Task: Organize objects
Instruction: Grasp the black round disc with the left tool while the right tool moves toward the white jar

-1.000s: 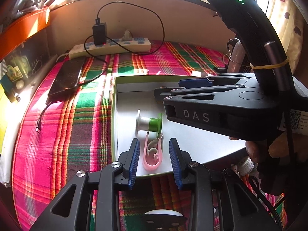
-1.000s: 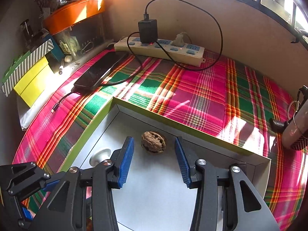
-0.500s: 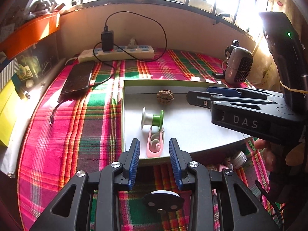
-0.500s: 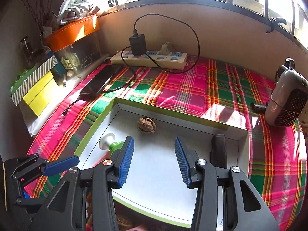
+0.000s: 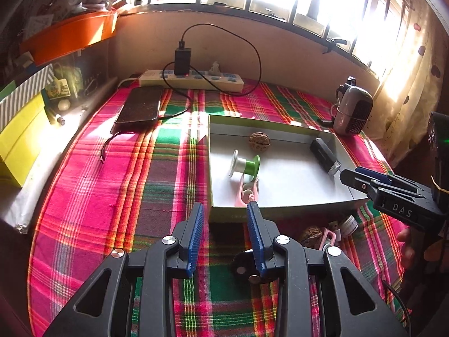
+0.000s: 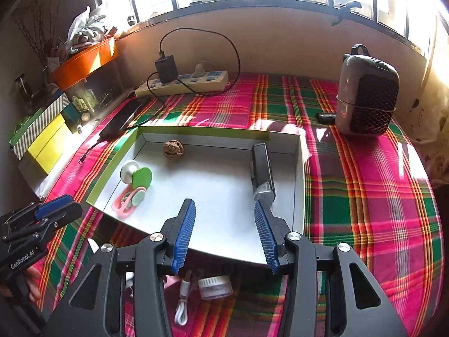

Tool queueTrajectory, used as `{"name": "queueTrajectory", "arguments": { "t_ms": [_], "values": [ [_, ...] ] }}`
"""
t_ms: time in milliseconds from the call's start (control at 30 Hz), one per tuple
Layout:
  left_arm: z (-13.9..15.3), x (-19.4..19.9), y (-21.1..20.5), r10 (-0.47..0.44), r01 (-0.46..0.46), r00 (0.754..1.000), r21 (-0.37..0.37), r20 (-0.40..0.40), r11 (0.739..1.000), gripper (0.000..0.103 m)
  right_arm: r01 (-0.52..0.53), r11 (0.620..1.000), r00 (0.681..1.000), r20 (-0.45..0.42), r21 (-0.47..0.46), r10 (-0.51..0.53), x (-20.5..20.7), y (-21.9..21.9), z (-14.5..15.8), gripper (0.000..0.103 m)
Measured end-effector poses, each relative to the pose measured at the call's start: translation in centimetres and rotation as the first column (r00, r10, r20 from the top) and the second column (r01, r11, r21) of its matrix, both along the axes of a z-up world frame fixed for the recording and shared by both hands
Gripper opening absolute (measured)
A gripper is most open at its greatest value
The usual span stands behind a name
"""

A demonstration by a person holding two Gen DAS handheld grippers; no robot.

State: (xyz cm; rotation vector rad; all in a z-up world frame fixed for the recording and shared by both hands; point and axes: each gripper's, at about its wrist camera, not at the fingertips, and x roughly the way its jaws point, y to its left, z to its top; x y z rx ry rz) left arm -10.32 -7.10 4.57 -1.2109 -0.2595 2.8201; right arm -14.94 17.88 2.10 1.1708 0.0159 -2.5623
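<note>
A shallow white box with a green rim (image 5: pixel 209 168) (image 6: pixel 300 185) lies on the plaid cloth. Inside it are a walnut (image 5: pixel 259 141) (image 6: pixel 174 148), a green and white spool (image 5: pixel 244 164) (image 6: pixel 137 175), a pink clip (image 5: pixel 247 193) (image 6: pixel 125 203) and a black stick-shaped item (image 5: pixel 324 154) (image 6: pixel 261 165). My left gripper (image 5: pixel 226 224) (image 6: pixel 70 206) hangs open and empty just outside the box's near left corner. My right gripper (image 6: pixel 224 224) (image 5: pixel 350 174) is open and empty over the box's near edge.
In front of the box lie a second walnut (image 5: pixel 311 233), a small clear jar (image 6: pixel 214 287), a white cable (image 6: pixel 182 303) and a black round piece (image 5: pixel 244 264). A grey fan (image 6: pixel 364 98) stands back right. A power strip (image 6: pixel 182 82) and a phone (image 5: pixel 140 108) lie at the back left.
Both grippers have drawn back from the box interior toward its near edge, so more of the table shows. The right gripper has left the walnut behind. Nothing was picked up.
</note>
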Motion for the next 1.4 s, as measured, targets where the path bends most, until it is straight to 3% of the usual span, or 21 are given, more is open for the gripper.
{"name": "queueTrajectory", "arguments": {
  "t_ms": [333, 700, 833, 1400],
  "values": [
    [-0.7, 1.6, -0.9, -0.028, 0.028, 1.000, 0.048, -0.003, 0.998, 0.032, 0.052, 0.999, 0.999, -0.014, 0.001, -0.052, 2.7, 2.4, -0.4, 0.045],
    [-2.3, 2.3, -0.3, -0.141, 0.139, 0.990, 0.098, 0.014, 0.985, 0.034, 0.066, 0.998, 0.998, 0.004, -0.001, -0.066, 5.0, 3.6, -1.6, 0.046],
    [-2.9, 2.1, 0.4, -0.170, 0.167, 0.985, 0.086, 0.031, 0.982, 0.035, 0.065, 0.998, 0.998, 0.016, -0.017, -0.065, 5.3, 3.7, -2.0, 0.050],
    [-3.6, 1.0, 1.4, -0.200, 0.195, 0.978, 0.085, 0.054, 0.977, 0.035, 0.065, 0.998, 0.997, 0.035, -0.017, -0.065, 5.5, 3.5, -2.7, 0.050]
  ]
}}
